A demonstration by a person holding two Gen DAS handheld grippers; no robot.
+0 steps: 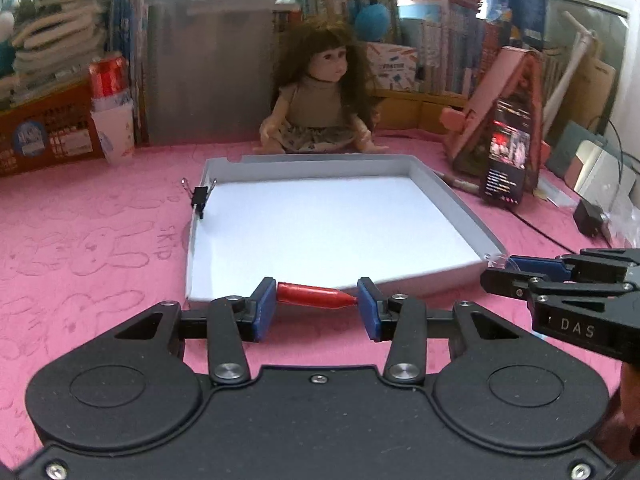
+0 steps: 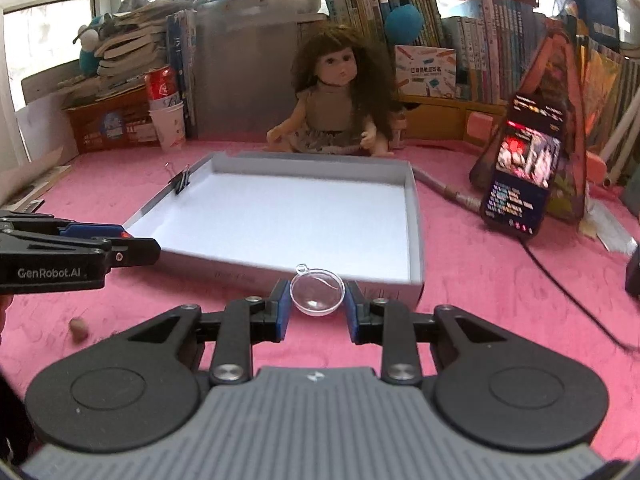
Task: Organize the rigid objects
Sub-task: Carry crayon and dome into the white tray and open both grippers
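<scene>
**Both jaws are holding small things in front of the tray**

The jaws of the left gripper point(image 1: 317, 299) are partly closed on a red pointed piece point(image 1: 316, 295). It lies sideways between the blue pads point(image 1: 264, 307), with one end on each pad. What kind of thing it is cannot be told. The jaws of the right gripper point(image 2: 316, 305) are squeezed on a clear half ball point(image 2: 317, 291), open side up, with a tiny loop at its far edge. It is see-through, so its edges are hard to make out.

Just past both pairs of jaws is the near wall of the gray tray point(image 1: 448, 184), which has a white floor. A black clip point(image 1: 200, 197) is pinched on the tray's wall, far off to the left of the jaws.

To the left of the right jaws, a small brown lump point(image 2: 79, 327) lies on the pink cloth point(image 2: 500, 292). It is too small to name.

Behind the tray sits a doll point(image 2: 340, 92). Far to the right of the jaws, a phone point(image 2: 524, 168) leans with its screen lit; the words on it are blurry.
</scene>
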